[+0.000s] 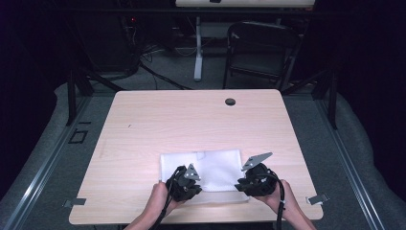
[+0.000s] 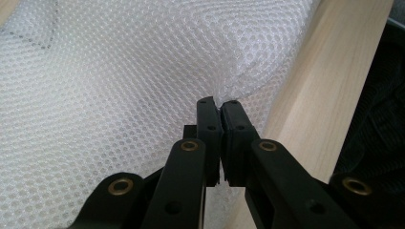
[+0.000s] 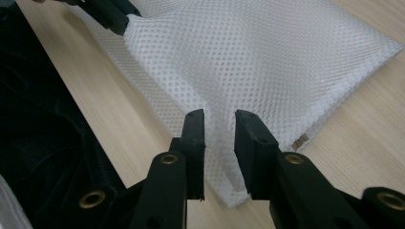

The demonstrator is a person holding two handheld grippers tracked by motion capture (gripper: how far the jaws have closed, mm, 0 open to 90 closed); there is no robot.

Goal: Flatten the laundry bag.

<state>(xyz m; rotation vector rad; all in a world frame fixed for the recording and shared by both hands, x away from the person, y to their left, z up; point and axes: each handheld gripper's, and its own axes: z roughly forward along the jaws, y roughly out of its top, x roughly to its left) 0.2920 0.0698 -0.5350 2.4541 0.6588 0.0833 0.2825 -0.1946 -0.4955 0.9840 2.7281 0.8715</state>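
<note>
Lying flat near the near edge of the wooden table (image 1: 143, 129), the white mesh bag (image 1: 215, 167) sits between the two hands. The left gripper (image 2: 220, 107) has its jaws pressed together on a raised fold at the bag's near left edge. The right gripper (image 3: 218, 125), at the near right corner, has its jaws slightly apart, with mesh lying between them, unpinched.

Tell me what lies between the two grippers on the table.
White mesh cloth spans from left gripper to right gripper, seen in the high view.
</note>
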